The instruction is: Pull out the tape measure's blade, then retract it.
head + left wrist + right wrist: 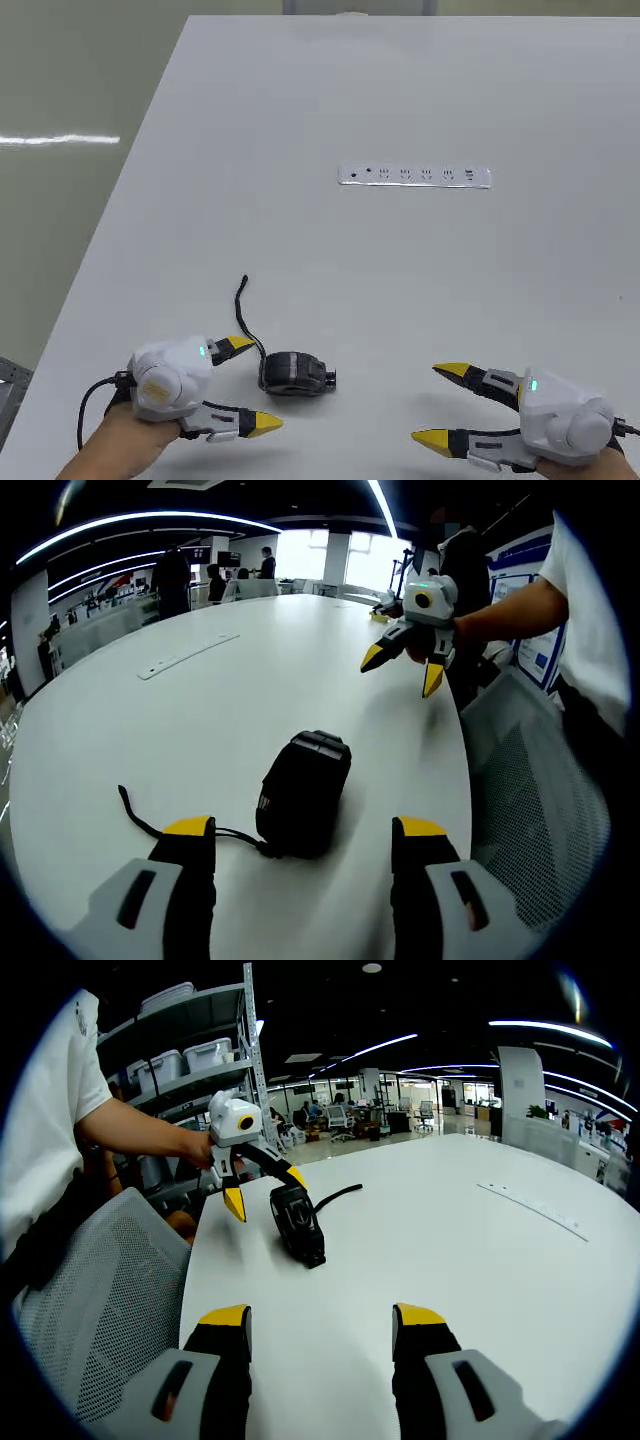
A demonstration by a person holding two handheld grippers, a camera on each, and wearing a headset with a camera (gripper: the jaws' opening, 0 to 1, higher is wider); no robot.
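Near the desk's (400, 270) front left corner, a hand holds the left gripper (262, 383) low over the surface, its yellow-tipped jaws spread wide and grasping nothing. A thin black strap (243, 310) starts further in from the front edge, curves past the far jaw and runs to the tape measure (293, 373). This black case lies on the desk close to the front edge and left of its middle. It sits just off the left gripper's jaw tips and in line with the gap between them. In the left gripper view the case lies a little ahead of the two tips, and I cannot see either jaw touching it. Further back, about midway across the desk and well apart from the tape measure, a white power strip (415, 176) lies flat, its long side roughly parallel to the front edge. At the front edge toward the right, the right gripper (429, 403) is held in the other hand. Its jaws are likewise released and parted, pointing left toward the tape measure with bare desk between them. The right gripper view shows a grey mesh chair (90, 1270) beside the desk's edge and shelving with pale bins (200, 1055) behind it.
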